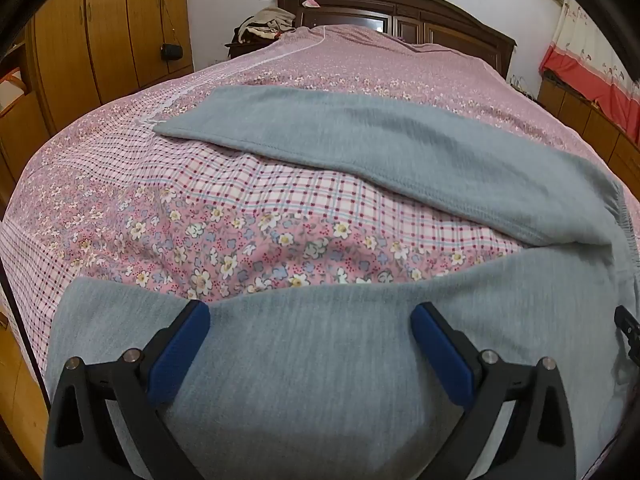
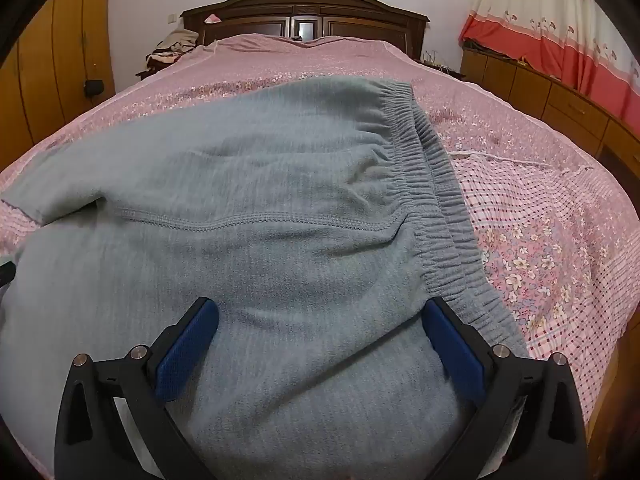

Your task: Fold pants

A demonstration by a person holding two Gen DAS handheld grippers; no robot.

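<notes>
Grey-blue fleece pants lie spread on a bed with a pink floral cover. In the left wrist view the two legs part in a V: one runs toward the far left, the other lies under my left gripper, whose blue pads stand wide apart above the cloth, open. In the right wrist view the seat of the pants and the gathered elastic waistband fill the middle. My right gripper hovers over the seat just left of the waistband, open, nothing pinched.
The bed cover shows between the legs. A dark wooden headboard stands at the far end, with a heap of clothes beside it. Wooden wardrobes line the left, low drawers and a red-and-cream curtain the right.
</notes>
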